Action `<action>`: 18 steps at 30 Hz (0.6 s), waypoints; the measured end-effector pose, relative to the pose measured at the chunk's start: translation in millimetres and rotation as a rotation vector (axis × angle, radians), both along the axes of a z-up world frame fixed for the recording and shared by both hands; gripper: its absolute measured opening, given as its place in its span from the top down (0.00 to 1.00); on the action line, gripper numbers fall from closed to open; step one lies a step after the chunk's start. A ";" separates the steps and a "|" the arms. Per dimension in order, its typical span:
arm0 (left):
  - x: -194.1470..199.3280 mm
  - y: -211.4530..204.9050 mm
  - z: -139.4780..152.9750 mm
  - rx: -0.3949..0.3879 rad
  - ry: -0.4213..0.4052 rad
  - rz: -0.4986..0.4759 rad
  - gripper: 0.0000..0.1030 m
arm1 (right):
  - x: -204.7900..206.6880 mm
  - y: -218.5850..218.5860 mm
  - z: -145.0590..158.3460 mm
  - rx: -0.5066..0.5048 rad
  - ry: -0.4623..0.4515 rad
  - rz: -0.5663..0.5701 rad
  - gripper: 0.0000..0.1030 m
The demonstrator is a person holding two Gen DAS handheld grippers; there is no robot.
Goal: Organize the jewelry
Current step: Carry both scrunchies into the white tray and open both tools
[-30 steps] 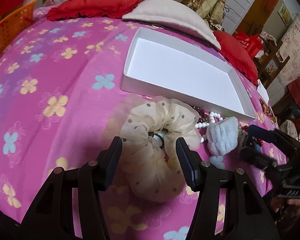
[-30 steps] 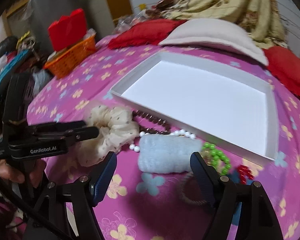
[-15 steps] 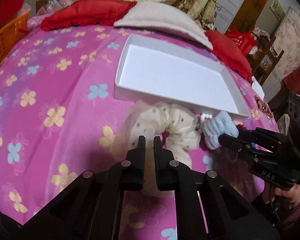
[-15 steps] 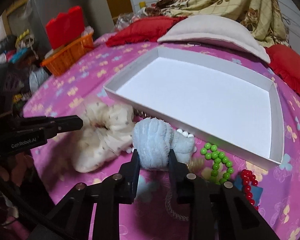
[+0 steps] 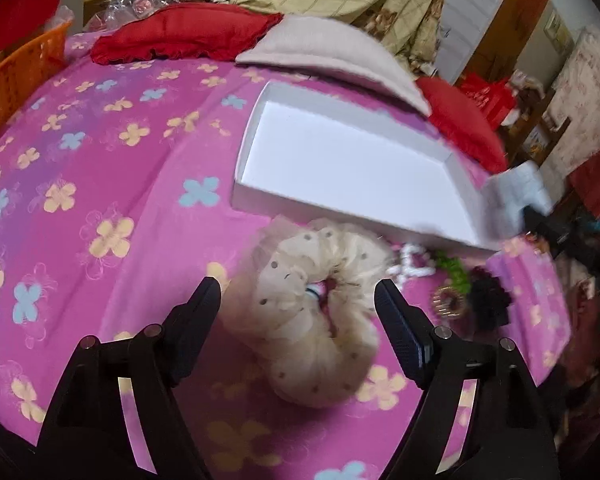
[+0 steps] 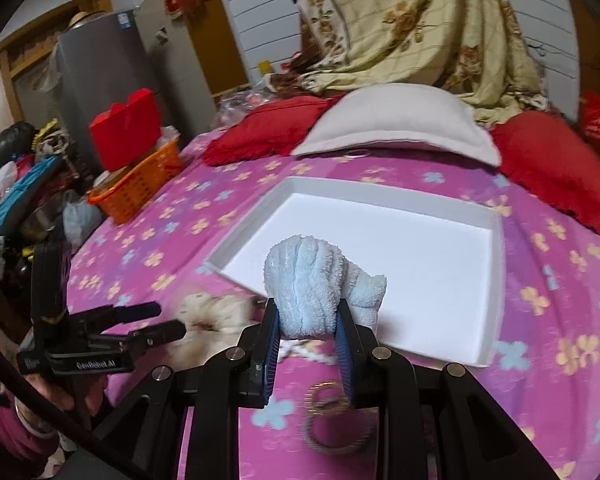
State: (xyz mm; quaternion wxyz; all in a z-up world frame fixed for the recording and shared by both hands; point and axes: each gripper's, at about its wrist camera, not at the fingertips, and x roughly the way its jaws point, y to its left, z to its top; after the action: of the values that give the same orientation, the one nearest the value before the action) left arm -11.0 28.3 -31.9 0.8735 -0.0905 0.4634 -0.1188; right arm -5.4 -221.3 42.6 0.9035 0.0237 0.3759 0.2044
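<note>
My left gripper [image 5: 298,294] is open, its fingers either side of a cream dotted scrunchie [image 5: 320,312] that lies on the pink bedspread. My right gripper [image 6: 308,320] is shut on a light blue fluffy scrunchie [image 6: 312,284] and holds it lifted at the near edge of the white tray [image 6: 494,292]. The blue scrunchie also shows blurred in the left wrist view [image 5: 512,200], by the tray's right corner [image 5: 460,184]. White beads [image 5: 410,260], green beads [image 5: 454,270], a gold ring bracelet [image 5: 448,302] and a dark scrunchie [image 5: 490,300] lie right of the cream scrunchie.
An orange basket [image 6: 140,188] stands at the bed's left edge. Red cushions [image 6: 268,128] and a beige pillow [image 6: 396,124] lie behind the tray. A coiled bracelet [image 6: 332,424] lies under my right gripper. Clutter and furniture surround the bed.
My left gripper, shut half a second ago, has opened around the cream scrunchie. My right gripper has lifted the blue scrunchie up and toward the tray.
</note>
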 end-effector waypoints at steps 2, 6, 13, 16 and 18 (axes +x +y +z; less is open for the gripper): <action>5.4 -5.6 -9.3 0.015 0.022 -0.015 0.36 | 4.8 -6.5 -0.4 -0.009 0.002 -0.016 0.76; 12.5 -10.9 -21.8 0.018 0.082 -0.048 0.88 | 9.8 -16.8 -3.0 -0.037 0.000 -0.041 0.76; 10.6 10.5 28.4 -0.102 0.007 -0.041 0.93 | 25.6 -33.1 -11.3 -0.093 0.011 -0.078 0.76; 22.5 8.5 51.1 -0.121 -0.041 -0.042 0.93 | 38.4 -37.2 -18.7 -0.147 0.021 -0.097 0.76; 36.2 3.8 58.9 -0.108 -0.069 -0.026 0.93 | 46.7 -37.1 -27.3 -0.194 0.033 -0.102 0.76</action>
State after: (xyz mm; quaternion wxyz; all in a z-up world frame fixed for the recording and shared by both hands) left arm 25.2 32.1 27.0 0.8811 -0.1274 0.4271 -0.1581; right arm 41.3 -258.4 15.3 0.9045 -0.0414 0.4071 0.1202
